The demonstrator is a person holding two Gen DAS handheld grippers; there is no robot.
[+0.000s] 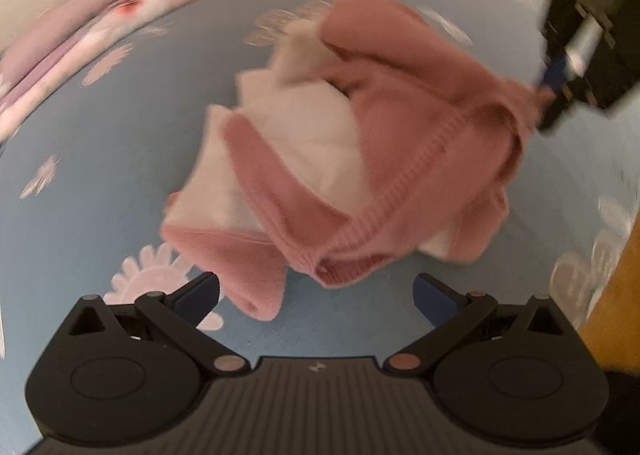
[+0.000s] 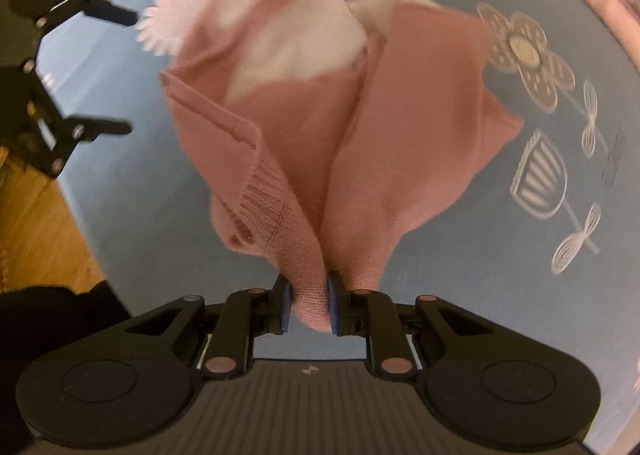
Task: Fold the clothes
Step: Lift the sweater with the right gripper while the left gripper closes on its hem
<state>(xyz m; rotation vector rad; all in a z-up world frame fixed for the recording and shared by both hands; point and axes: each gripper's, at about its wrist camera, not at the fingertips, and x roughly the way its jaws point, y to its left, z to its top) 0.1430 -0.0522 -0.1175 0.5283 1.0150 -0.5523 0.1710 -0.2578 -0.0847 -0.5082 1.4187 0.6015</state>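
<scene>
Blue bedsheet point(image 2: 440, 295) printed with pale flowers, wooden floor point(image 2: 36, 223) at lower left, pink-and-white sweater point(image 2: 304, 127) bunched mid-frame and lifted, right gripper point(image 2: 308, 309) pinching its ribbed hem, left gripper point(image 1: 316, 295) spread wide with nothing between, pink striped bedding point(image 1: 80, 35) upper left, motion-blurred.

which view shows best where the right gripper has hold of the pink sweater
The right wrist view: the right gripper pinches a fold of the pink sweater between its fingers. The left wrist view shows that grip only blurred, at the frame edge.
</scene>
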